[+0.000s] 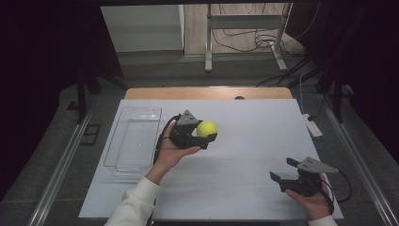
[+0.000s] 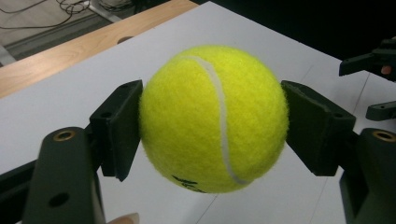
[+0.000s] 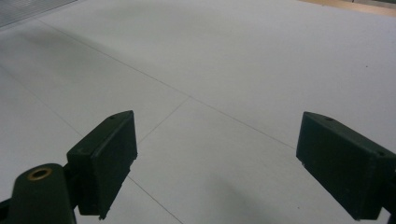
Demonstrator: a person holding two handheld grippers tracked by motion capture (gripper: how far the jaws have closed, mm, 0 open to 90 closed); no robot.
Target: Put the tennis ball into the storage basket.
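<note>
A yellow-green tennis ball (image 1: 206, 128) (image 2: 214, 117) is clamped between the two black jaws of my left gripper (image 1: 207, 134) (image 2: 212, 126), held above the white table left of centre. Both pads press against the ball's sides. My right gripper (image 1: 283, 170) (image 3: 215, 163) rests low at the table's front right, jaws wide apart with nothing but bare white surface between them. In the left gripper view, the right gripper (image 2: 378, 84) appears far off at the right edge.
A clear plastic tray (image 1: 134, 139) lies on the left part of the white table (image 1: 244, 155), beside the left hand. A wooden strip (image 1: 207, 92) runs along the table's far edge. A white power strip (image 1: 312, 125) hangs by the right edge.
</note>
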